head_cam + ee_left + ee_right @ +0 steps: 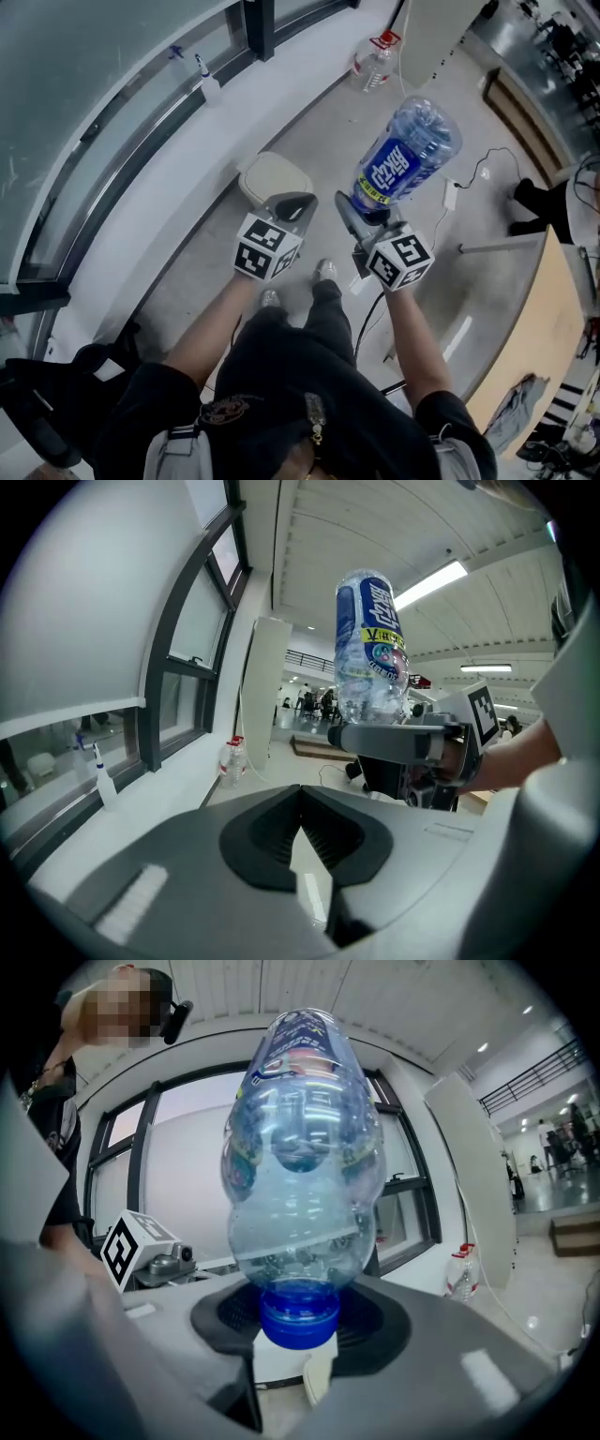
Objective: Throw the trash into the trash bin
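Right gripper (pixel 298 1327) is clamped on the blue cap end of the plastic bottle (pixel 300 1166) — cap in the jaws, base pointing away along them, up in the air. Left gripper (pixel 302 832) is closed with nothing in it — right by the pale trash bin (pixel 272 176).

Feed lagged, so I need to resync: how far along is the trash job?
Done: bottle picked up. In hand: right gripper clamps its blue cap, bottle raised. Left gripper is shut and empty. Still to do: drop it into the beige bin on the floor below.
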`<state>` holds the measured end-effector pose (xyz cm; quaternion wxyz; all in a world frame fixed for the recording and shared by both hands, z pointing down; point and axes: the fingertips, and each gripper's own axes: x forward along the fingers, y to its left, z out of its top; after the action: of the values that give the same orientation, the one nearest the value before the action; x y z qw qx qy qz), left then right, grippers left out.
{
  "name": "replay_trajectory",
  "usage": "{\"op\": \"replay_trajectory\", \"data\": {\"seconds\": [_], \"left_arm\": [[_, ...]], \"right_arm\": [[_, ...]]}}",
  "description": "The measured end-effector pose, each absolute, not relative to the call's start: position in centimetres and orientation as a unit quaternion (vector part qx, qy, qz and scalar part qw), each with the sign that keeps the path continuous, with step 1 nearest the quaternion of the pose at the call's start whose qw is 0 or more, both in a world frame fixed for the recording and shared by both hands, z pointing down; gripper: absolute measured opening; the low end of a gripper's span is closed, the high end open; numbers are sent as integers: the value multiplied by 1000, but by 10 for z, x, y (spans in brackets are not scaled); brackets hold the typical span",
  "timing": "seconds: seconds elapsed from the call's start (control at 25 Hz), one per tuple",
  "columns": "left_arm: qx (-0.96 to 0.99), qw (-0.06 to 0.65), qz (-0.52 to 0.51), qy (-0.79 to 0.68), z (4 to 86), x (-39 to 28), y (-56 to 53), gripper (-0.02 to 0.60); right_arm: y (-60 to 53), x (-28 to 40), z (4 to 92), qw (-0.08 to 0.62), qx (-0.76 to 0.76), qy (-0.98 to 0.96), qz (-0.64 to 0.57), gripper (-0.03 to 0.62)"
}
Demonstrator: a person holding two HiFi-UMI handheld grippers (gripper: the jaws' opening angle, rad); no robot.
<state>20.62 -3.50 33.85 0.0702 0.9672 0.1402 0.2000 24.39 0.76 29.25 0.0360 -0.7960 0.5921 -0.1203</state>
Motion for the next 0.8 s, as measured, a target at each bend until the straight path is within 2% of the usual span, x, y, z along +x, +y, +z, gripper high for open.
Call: {"op": "replay_trajectory", "data": {"seconds": [0.44, 0.8], "left_arm": [[951, 108, 288, 26, 513, 287, -50, 3], [915, 177, 356, -63, 694, 297, -81, 3]], "right_arm": [[-5, 345, 448, -2, -719, 668, -189, 175], [-29, 354, 594, -28, -679, 690, -249, 175]]}}
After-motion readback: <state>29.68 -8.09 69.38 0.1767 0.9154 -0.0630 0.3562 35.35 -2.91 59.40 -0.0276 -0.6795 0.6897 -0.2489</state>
